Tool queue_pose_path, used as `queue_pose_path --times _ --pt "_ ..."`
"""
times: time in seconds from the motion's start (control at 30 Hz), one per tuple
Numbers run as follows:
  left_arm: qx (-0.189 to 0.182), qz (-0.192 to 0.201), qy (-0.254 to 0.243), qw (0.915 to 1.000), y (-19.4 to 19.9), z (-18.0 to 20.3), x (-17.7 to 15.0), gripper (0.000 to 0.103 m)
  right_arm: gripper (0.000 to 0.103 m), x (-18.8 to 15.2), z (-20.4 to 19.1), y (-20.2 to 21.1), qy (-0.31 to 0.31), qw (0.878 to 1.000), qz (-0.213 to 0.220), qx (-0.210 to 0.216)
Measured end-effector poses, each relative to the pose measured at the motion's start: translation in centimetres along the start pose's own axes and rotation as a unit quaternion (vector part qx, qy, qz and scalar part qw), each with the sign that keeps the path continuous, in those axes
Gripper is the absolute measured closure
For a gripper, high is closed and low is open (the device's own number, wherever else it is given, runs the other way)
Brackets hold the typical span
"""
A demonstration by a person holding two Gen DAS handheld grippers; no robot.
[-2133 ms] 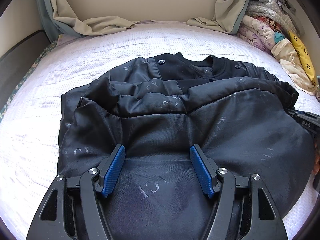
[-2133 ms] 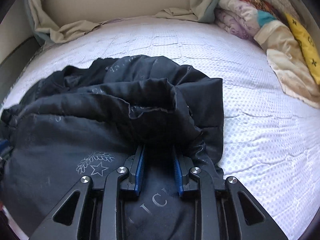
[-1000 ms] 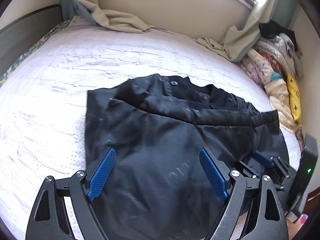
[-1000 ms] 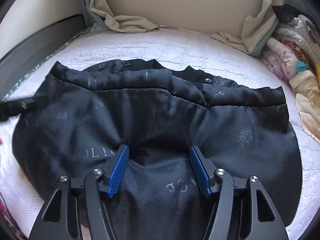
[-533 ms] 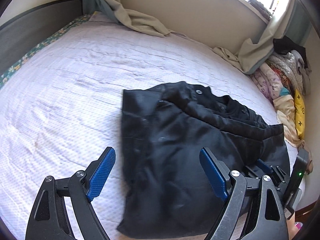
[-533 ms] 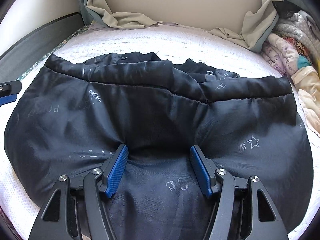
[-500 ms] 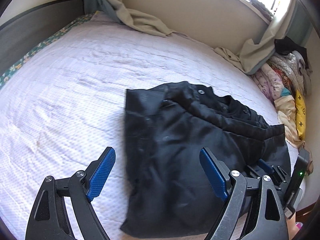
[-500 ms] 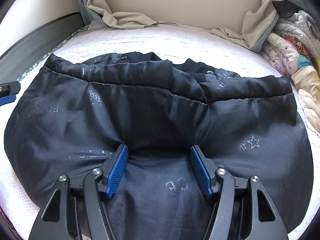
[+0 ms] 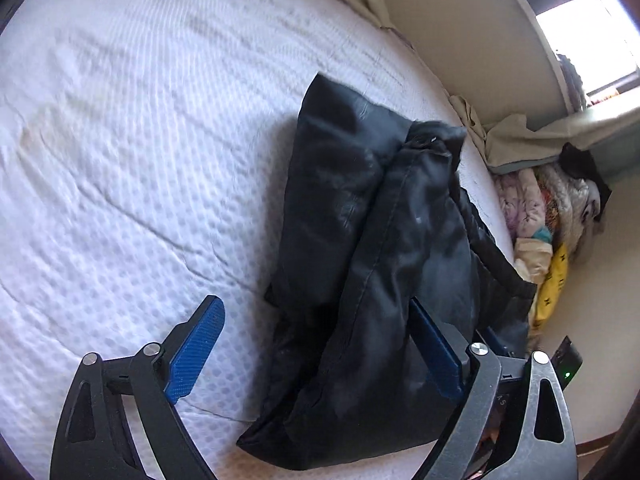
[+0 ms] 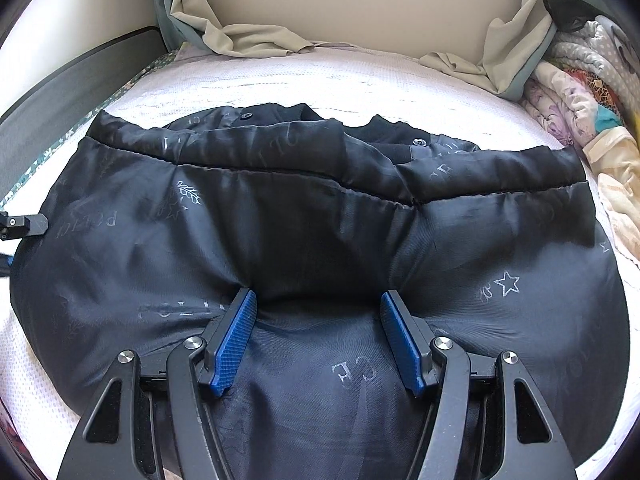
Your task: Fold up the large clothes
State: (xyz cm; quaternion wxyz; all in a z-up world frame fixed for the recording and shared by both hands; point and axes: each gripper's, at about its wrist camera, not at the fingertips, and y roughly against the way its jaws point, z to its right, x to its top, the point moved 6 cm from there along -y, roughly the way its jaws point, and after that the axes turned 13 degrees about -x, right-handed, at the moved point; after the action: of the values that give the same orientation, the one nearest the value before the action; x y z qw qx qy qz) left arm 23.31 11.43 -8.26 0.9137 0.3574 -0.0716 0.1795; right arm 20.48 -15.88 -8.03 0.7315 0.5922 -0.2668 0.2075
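Note:
A black padded jacket [image 10: 320, 208] with pale printed lettering lies folded crosswise on the white mattress [image 10: 280, 84]. My right gripper [image 10: 318, 300] stands over its near edge. Both blue fingertips dig into the fabric, which bulges up loosely between them without being pinched. My left gripper [image 9: 312, 304] is at the jacket's [image 9: 384, 240] left end, tilted, and its jaws are opening wide. Its left pad [image 9: 196, 348] hangs over bare mattress [image 9: 120, 160], while the right pad [image 9: 436, 356] sits against the jacket's fold. A piece of the left gripper [image 10: 24, 226] shows at the left edge of the right wrist view.
Beige curtain cloth [image 10: 256, 36] bunches along the far wall. A heap of colourful bedding and clothes [image 10: 580, 92] fills the right corner, with a yellow item [image 9: 554, 284] in it. A dark bed frame [image 10: 72, 68] runs along the left. A black device with a green light [image 9: 566, 364] is low on the right.
My left gripper has swung left off the jacket's top, rolled and sunk toward its left end, with the jaws wider. The right gripper and jacket have stayed put.

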Motion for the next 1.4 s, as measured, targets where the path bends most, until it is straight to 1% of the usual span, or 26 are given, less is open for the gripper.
queue_pose_path --times 0.07,0.13,0.27,0.3,0.33,0.4,0.53,0.57,0.6,0.63,0.7,0.77,0.8,0.83,0.9,0.93,0.97,1.0,1.07,1.13,1.17,1.27,1.33,1.4 --pt "-0.007 0.003 -0.007 0.9999 -0.5 -0.2 -0.2 0.001 0.041 0.0 0.0 0.0 -0.001 1.0 0.0 0.0" --pt "-0.009 0.004 -0.017 0.9998 -1.1 -0.1 -0.3 0.0 0.041 0.0 0.0 0.0 -0.001 1.0 0.0 0.001" --pt "-0.036 0.003 -0.029 0.9989 -2.1 0.5 -0.5 0.0 0.041 0.0 0.0 -0.1 -0.002 1.0 -0.001 0.002" --pt "-0.055 -0.002 -0.028 0.9981 -2.3 0.7 -0.5 0.0 0.041 0.0 0.0 -0.1 -0.003 1.0 -0.001 0.002" --pt "-0.083 -0.007 -0.023 0.9963 -2.6 0.9 -0.5 0.0 0.041 0.0 0.0 -0.1 -0.004 1.0 -0.001 0.003" --pt "-0.139 -0.02 -0.008 0.99 -3.2 1.1 -0.5 0.0 0.041 0.0 0.0 -0.1 -0.005 1.0 -0.002 0.004" --pt "-0.175 -0.034 -0.021 0.9838 -4.0 1.8 -0.9 0.0 0.041 0.0 0.0 -0.1 -0.007 1.0 -0.002 0.006" --pt "-0.19 -0.036 -0.02 0.9808 -4.1 2.1 -1.0 0.0 0.041 0.0 0.0 -0.1 -0.007 1.0 -0.002 0.006" --pt "-0.206 -0.037 -0.014 0.9778 -4.0 2.3 -1.0 0.0 0.041 0.1 0.0 -0.1 -0.007 1.0 -0.002 0.006" --pt "-0.228 -0.037 -0.001 0.973 -4.0 2.4 -1.0 0.0 0.041 0.1 0.0 -0.1 -0.007 1.0 -0.002 0.007" --pt "-0.253 -0.034 0.021 0.9665 -3.9 2.4 -0.8 0.0 0.041 0.0 0.0 -0.1 -0.008 1.0 -0.003 0.009" --pt "-0.252 -0.034 0.026 0.9668 -3.9 2.5 -0.7 0.001 0.041 0.0 0.0 -0.1 -0.009 1.0 -0.003 0.01" --pt "-0.238 -0.033 0.017 0.9706 -4.0 2.7 -0.8 0.002 0.041 0.0 0.0 -0.1 -0.009 1.0 -0.003 0.01" --pt "-0.226 -0.031 0.009 0.9735 -3.8 2.6 -0.8 0.006 0.041 0.0 0.0 -0.1 -0.009 1.0 -0.003 0.01" --pt "-0.2 -0.033 -0.007 0.9793 -3.9 2.6 -1.1 0.016 0.041 0.0 0.0 -0.1 -0.009 1.0 -0.003 0.01" --pt "-0.19 -0.036 -0.011 0.981 -4.1 2.7 -1.2 0.028 0.041 0.0 0.0 -0.1 -0.01 1.0 -0.003 0.01" --pt "-0.185 -0.041 -0.012 0.9819 -4.3 2.5 -1.2 0.036 0.041 0.0 0.0 -0.1 -0.01 1.0 -0.003 0.011" --pt "-0.185 -0.042 -0.008 0.9818 -4.4 2.4 -1.3 0.038 0.041 0.0 0.0 -0.1 -0.01 1.0 -0.003 0.011" --pt "-0.187 -0.04 -0.004 0.9815 -4.0 2.2 -1.2 0.047 0.041 0.0 0.1 -0.2 -0.009 1.0 -0.003 0.01" --pt "-0.186 -0.037 -0.01 0.9817 -3.4 2.3 -1.4 0.053 0.041 0.0 0.1 -0.2 -0.009 1.0 -0.003 0.01" --pt "-0.185 -0.034 -0.015 0.982 -3.2 2.6 -1.4 0.056 0.041 0.0 0.0 -0.1 -0.01 1.0 -0.004 0.009" --pt "-0.187 -0.028 -0.02 0.9818 -2.4 2.9 -1.4 0.06 0.041 0.0 0.2 -0.1 -0.013 1.0 -0.005 0.011" --pt "-0.188 -0.024 -0.024 0.9816 -2.0 3.1 -1.3 0.061 0.041 0.1 0.2 -0.1 -0.014 1.0 -0.006 0.011" --pt "-0.185 -0.019 -0.04 0.9818 -1.5 3.9 -1.4 0.063 0.041 0.1 0.2 -0.1 -0.014 1.0 -0.006 0.011"
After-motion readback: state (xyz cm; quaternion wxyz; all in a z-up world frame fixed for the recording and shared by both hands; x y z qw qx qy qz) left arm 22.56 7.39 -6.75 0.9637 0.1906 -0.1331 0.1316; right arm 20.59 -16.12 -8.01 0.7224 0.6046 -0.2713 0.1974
